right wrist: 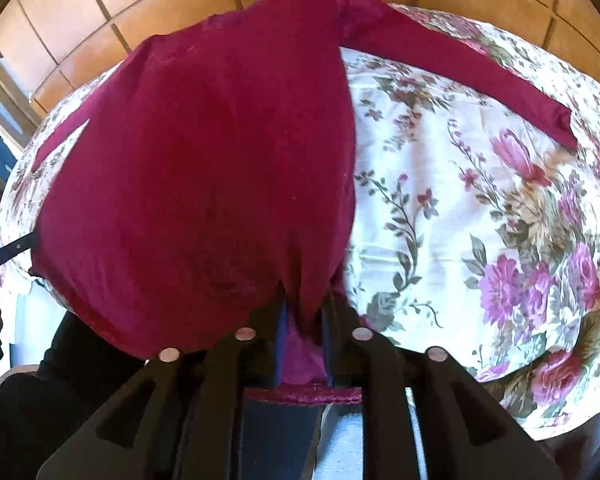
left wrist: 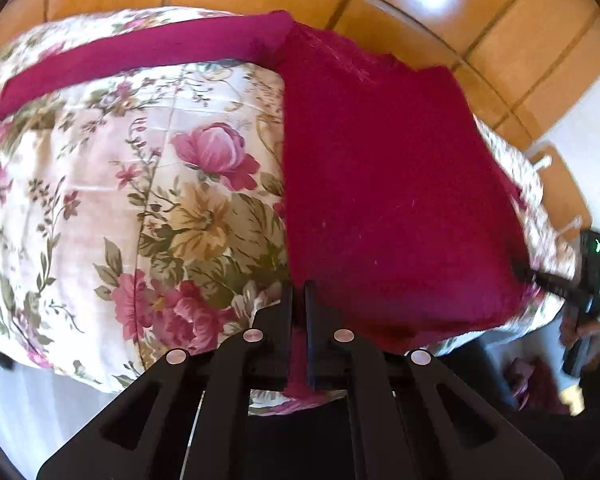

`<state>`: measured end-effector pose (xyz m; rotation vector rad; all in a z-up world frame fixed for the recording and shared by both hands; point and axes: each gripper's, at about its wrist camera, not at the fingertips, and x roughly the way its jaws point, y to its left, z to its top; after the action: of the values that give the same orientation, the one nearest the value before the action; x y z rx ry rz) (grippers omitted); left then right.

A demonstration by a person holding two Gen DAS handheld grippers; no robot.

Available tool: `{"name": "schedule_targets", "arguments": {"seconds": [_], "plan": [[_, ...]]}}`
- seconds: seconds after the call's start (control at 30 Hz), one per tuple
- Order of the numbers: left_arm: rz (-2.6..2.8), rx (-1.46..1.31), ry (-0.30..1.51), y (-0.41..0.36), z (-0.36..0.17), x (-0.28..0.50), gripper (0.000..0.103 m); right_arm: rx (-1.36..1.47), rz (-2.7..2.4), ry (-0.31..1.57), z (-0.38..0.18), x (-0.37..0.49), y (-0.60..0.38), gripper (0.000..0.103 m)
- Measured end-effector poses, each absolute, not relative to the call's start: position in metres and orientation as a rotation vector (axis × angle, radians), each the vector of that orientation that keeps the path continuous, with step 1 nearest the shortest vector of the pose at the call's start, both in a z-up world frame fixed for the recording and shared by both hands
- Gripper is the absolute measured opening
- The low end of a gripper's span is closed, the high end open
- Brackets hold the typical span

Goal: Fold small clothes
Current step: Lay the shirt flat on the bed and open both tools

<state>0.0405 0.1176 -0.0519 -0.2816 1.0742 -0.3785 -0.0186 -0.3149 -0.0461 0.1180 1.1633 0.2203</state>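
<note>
Magenta long-sleeved knit garment [left wrist: 380, 184] lies spread on a floral-print quilted bed cover of white ground with pink and tan blooms [left wrist: 112, 208]. In the left wrist view its body fills the centre and right of the frame, and one long sleeve runs from the top centre out to the upper left edge, flat on the cover. In the right wrist view the same garment [right wrist: 204, 176] occupies the left and centre, with that sleeve stretching toward the upper right and a second, shorter strip of magenta showing at the left edge.

Left gripper [left wrist: 299, 292], black, with two narrow fingers, sits at the bottom centre of its frame. Its fingers stand pressed close, pinching the near hem of the garment at the boundary between fabric and cover; a strip of magenta cloth runs down between them.

Right gripper [right wrist: 305, 308], of the same build, sits at the bottom centre of its own frame. Its fingers stand somewhat wider and clamp a bunched fold of the near hem; gathered cloth fills the gap and a hemmed edge hangs below.

Orange-brown tiled floor [left wrist: 400, 32] shows beyond the bed across the top of both views. Both pictures are slightly blurred.
</note>
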Motion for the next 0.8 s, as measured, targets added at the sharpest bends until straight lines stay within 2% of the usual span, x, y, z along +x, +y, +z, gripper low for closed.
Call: {"name": "schedule_targets", "arguments": {"seconds": [0.07,0.1,0.13,0.33,0.53,0.63,0.67,0.7,0.8], "plan": [[-0.366,-0.334,1.018,0.128,-0.039,0.040,0.034,0.190,0.226,1.136,-0.039,-0.015,-0.328,0.057],[-0.345,-0.343,0.994,0.134,-0.034,0.038,0.051,0.215,0.193,1.107,-0.033,-0.011,-0.338,0.057],[-0.315,-0.357,0.958,0.138,-0.027,0.039,0.054,0.255,0.149,1.072,-0.027,-0.005,-0.354,0.056],[-0.274,-0.423,0.876,0.139,-0.013,0.056,0.054,0.710,-0.176,0.887,-0.031,0.030,-0.483,0.049],[-0.331,-0.403,0.919,0.079,-0.023,0.073,0.054,1.046,-0.363,0.786,-0.070,0.084,-0.568,0.046],[-0.380,-0.339,0.954,0.042,-0.029,0.076,0.054,1.085,-0.410,0.798,-0.084,0.110,-0.580,0.037],[-0.399,-0.307,0.964,0.029,-0.030,0.078,0.054,1.055,-0.428,0.803,-0.083,0.116,-0.579,0.024],[-0.414,-0.284,0.973,0.020,-0.032,0.079,0.054,0.997,-0.451,0.816,-0.078,0.125,-0.579,0.006],[-0.465,-0.206,1.016,-0.012,-0.042,0.084,0.054,0.886,-0.466,0.800,-0.068,0.129,-0.597,0.006]]}}
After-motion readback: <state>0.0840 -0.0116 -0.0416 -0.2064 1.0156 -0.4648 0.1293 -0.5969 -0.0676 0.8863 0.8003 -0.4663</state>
